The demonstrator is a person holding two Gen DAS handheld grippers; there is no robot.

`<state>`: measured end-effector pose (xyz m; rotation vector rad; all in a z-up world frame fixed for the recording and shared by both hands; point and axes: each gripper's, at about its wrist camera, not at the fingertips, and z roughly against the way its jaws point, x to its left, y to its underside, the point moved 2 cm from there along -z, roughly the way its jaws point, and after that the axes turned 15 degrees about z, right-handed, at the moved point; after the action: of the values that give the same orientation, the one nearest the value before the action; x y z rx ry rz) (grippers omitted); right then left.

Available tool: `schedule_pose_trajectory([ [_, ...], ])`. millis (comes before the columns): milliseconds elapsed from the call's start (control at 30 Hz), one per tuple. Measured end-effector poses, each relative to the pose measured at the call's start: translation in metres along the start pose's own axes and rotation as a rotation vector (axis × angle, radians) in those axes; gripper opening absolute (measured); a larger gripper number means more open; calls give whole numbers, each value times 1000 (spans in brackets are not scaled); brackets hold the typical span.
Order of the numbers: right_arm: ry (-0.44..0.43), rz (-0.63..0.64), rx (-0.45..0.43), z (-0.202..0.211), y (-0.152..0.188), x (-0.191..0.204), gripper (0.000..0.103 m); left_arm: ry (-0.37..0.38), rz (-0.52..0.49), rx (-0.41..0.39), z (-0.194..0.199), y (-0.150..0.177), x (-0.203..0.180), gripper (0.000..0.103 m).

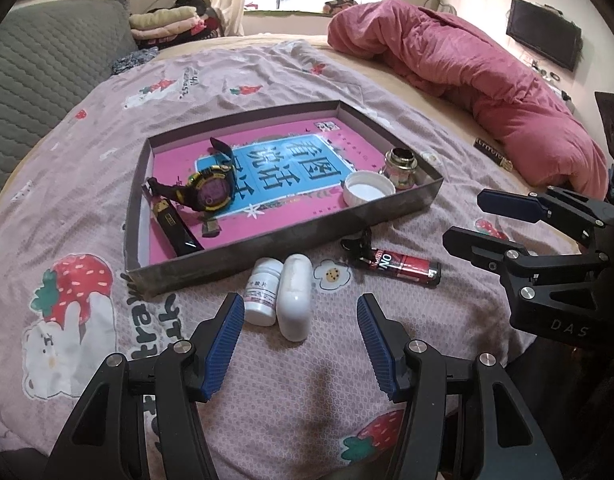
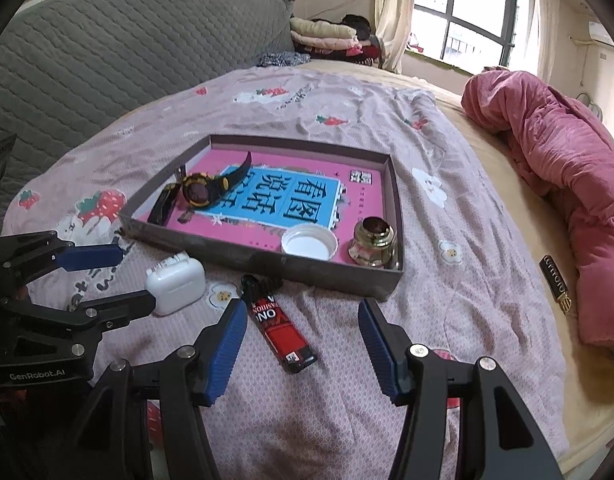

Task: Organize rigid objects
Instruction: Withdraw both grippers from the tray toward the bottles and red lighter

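Note:
A shallow cardboard tray [image 1: 267, 242] [image 2: 259, 258] lies on the bed. It holds a pink book, a black-and-yellow watch [image 1: 205, 192] [image 2: 199, 192], a black lighter [image 1: 175, 230], a white cap [image 1: 369, 188] [image 2: 309, 242] and a brass piece [image 1: 401, 166] [image 2: 373, 242]. In front of the tray lie a white pill bottle [image 1: 262, 292], a white case [image 1: 294, 296] [image 2: 175, 284] and a red lighter [image 1: 403, 268] [image 2: 283, 328]. My left gripper [image 1: 300, 340] [image 2: 135, 278] is open just short of the case and bottle. My right gripper [image 2: 303, 340] [image 1: 465, 218] is open, with the red lighter lying between its fingers, untouched.
A small black object [image 1: 359, 244] [image 2: 255, 284] lies at the red lighter's far end. A black tube with gold print [image 1: 493, 154] [image 2: 555, 280] rests near a rumpled pink duvet [image 1: 487, 76] [image 2: 567, 160]. A grey quilted headboard [image 2: 127, 52] stands to the left.

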<state>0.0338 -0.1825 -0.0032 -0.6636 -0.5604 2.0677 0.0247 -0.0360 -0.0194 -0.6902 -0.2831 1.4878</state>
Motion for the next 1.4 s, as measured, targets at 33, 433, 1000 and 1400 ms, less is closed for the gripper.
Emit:
schedule_pose_trajectory([
  [33,1,-1,9,-2,1,0,57,2,-1,3,-2,0,0,60],
  [433,-31,-15,61,-17,7,-2,57,-8,-1,18,-18,-2,4,60],
  [1000,-49,33,136,-43,12,6,57,27,5,51,-35,-7,4,60],
  [1400,-73,74,169,-58,10,11,57,56,-34,63,-41,-5,-6,56],
])
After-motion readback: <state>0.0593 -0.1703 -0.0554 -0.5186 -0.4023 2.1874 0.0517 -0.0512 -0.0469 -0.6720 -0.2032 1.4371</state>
